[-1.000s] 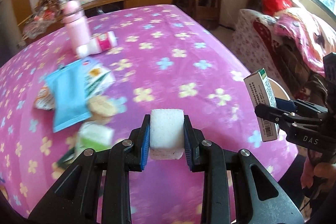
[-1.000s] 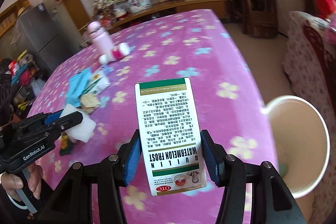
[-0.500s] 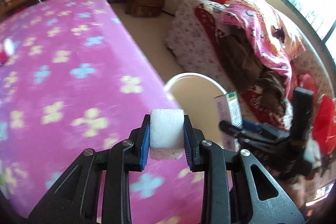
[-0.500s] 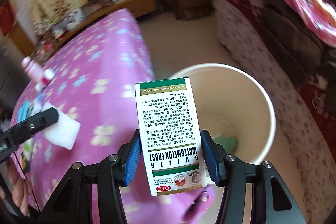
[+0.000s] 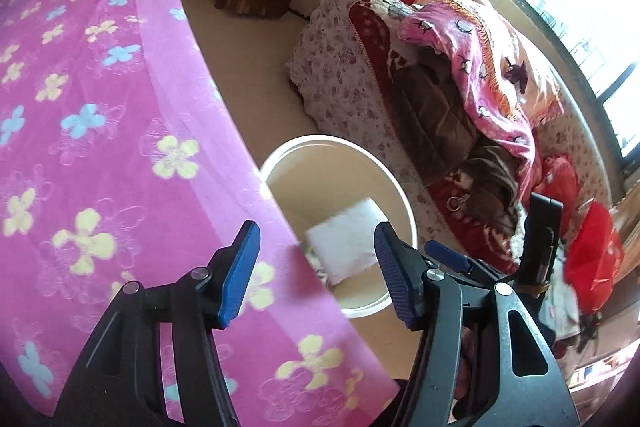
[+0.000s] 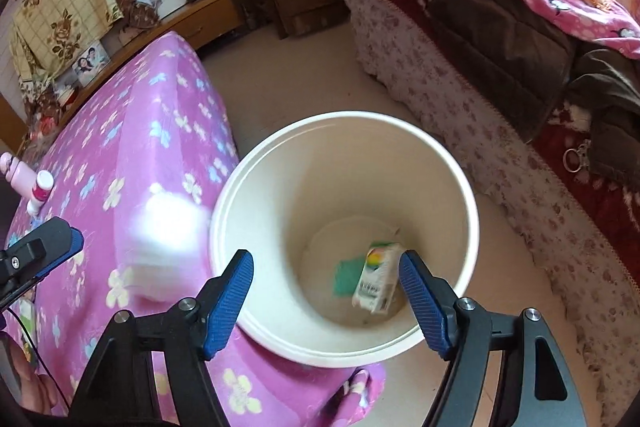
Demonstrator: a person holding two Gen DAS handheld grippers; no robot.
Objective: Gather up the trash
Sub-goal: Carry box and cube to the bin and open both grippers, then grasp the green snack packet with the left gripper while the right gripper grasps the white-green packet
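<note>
A cream trash bin (image 6: 344,119) stands on the floor against the table's edge. My right gripper (image 6: 326,303) hangs over it, its jaws opening with nothing between the pads. The green-and-white medicine box (image 6: 378,277) lies tilted at the bin's bottom beside a green scrap (image 6: 347,277). My left gripper (image 5: 316,271) is above the table edge, jaws opening and empty. The white foam block (image 5: 346,239) is blurred in mid-air just beyond its pads, over the bin (image 5: 332,143). In the right wrist view the block (image 6: 168,231) is a white blur left of the bin.
The table wears a pink flowered cloth (image 5: 100,131). A sofa piled with blankets (image 6: 520,27) runs along the right, bare floor (image 6: 288,75) between it and the table. A pink bottle (image 6: 18,175) and a small bottle (image 6: 40,187) lie far left.
Both hands swung from over the table to the bin. Both grippers opened: the medicine box dropped into the bin and the foam block left the left pads.
</note>
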